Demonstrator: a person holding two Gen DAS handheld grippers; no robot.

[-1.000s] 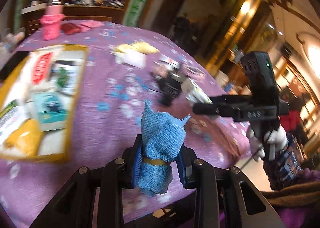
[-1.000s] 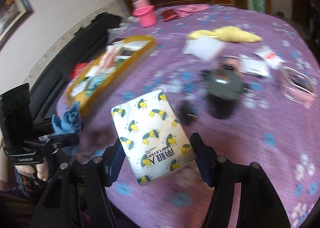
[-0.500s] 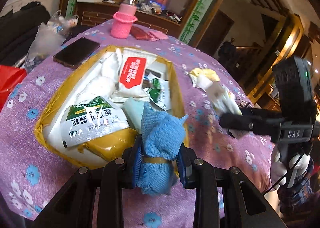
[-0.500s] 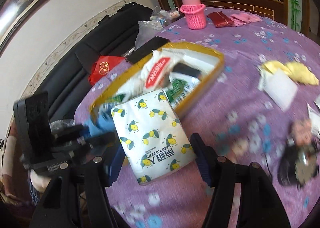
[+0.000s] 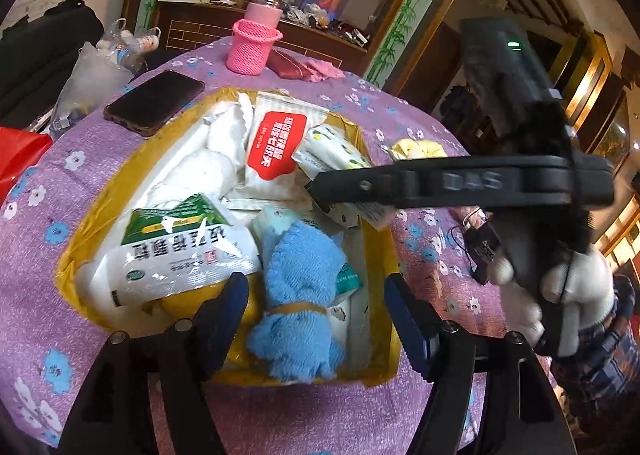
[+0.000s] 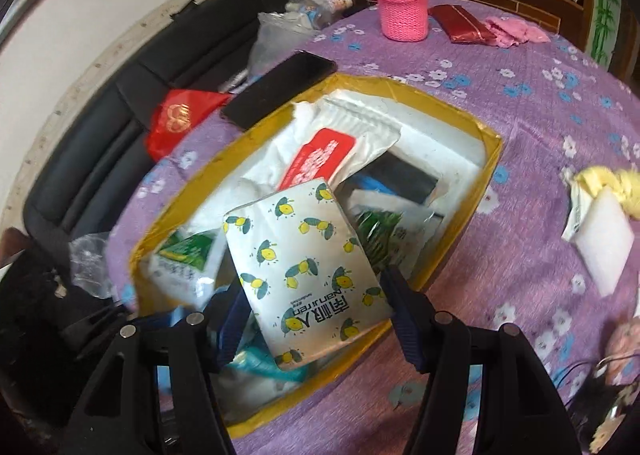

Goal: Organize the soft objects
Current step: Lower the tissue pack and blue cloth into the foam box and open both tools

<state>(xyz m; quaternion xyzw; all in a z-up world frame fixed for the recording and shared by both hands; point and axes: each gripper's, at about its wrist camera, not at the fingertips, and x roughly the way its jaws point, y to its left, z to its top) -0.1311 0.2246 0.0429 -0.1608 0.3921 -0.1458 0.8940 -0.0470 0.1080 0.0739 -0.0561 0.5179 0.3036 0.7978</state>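
Note:
A yellow box on the purple table holds several tissue and wipe packs. My left gripper is open over its near end, and the rolled blue towel lies between the spread fingers inside the box. My right gripper is over the same box, with its fingers against the sides of a lemon-print tissue pack. The right gripper also crosses the left wrist view.
A black phone, a pink knitted cup holder and a red pouch lie beyond the box. A yellow cloth and white pack lie to the right. A black sofa stands left of the table.
Both grippers moved over the yellow box. The left gripper opened and let the blue towel go into the box. The right gripper still carries the lemon-print pack.

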